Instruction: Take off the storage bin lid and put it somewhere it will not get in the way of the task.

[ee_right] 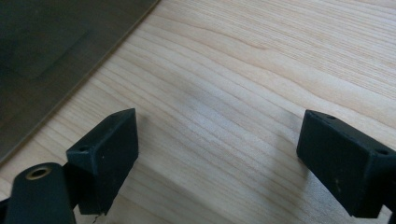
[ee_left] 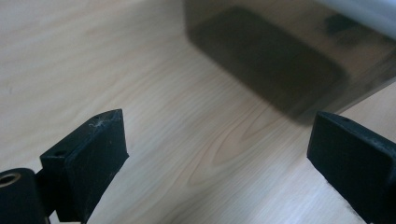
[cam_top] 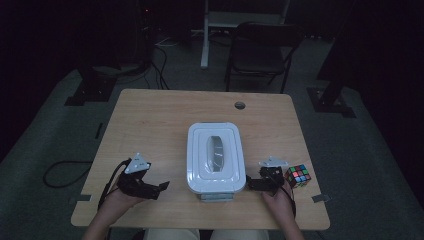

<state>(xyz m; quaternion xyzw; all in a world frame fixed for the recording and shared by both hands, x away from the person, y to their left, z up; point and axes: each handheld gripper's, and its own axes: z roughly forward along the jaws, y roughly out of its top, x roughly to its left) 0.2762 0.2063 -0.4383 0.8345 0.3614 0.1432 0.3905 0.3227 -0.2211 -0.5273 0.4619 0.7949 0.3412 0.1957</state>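
Note:
A white lidded plastic box with a clear see-through body stands near the middle front of the wooden table. My left gripper lies low on the table to the left of the box, open, nothing between its jaws. In the left gripper view the box's clear wall is ahead of the wide-apart fingers. My right gripper sits open by the box's front right corner. In the right gripper view the box wall is at the upper left, bare wood between the fingers.
A colourful puzzle cube rests on the table just right of my right hand. A cable hole is near the table's far edge. A dark folding chair and stand legs are on the floor behind the table.

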